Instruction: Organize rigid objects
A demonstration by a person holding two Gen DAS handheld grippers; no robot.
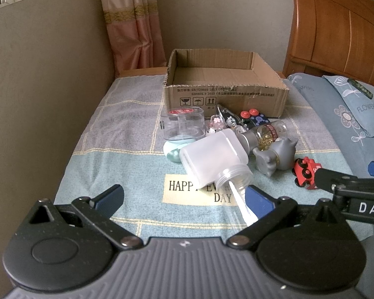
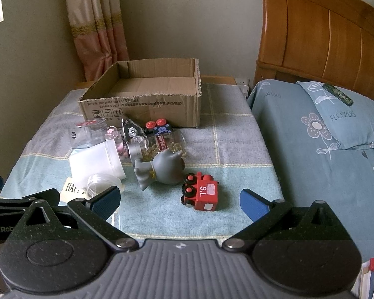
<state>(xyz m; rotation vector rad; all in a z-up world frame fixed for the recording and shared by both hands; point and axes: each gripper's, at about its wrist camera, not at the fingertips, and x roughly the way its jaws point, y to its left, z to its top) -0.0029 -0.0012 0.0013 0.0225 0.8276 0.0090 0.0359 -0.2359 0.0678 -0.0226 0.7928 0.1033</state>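
Towel-covered table (image 2: 232, 149), cardboard box (image 2: 142, 104), curtain (image 2: 97, 25), wooden headboard (image 2: 324, 37)

Curtain (image 1: 132, 25), headboard (image 2: 324, 37), pillow (image 2: 341, 114).

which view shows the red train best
The right wrist view: the red train lies whole and close between the open fingers, its "S.L" label readable. In the left wrist view the train sits far right, partly hidden behind the right gripper.
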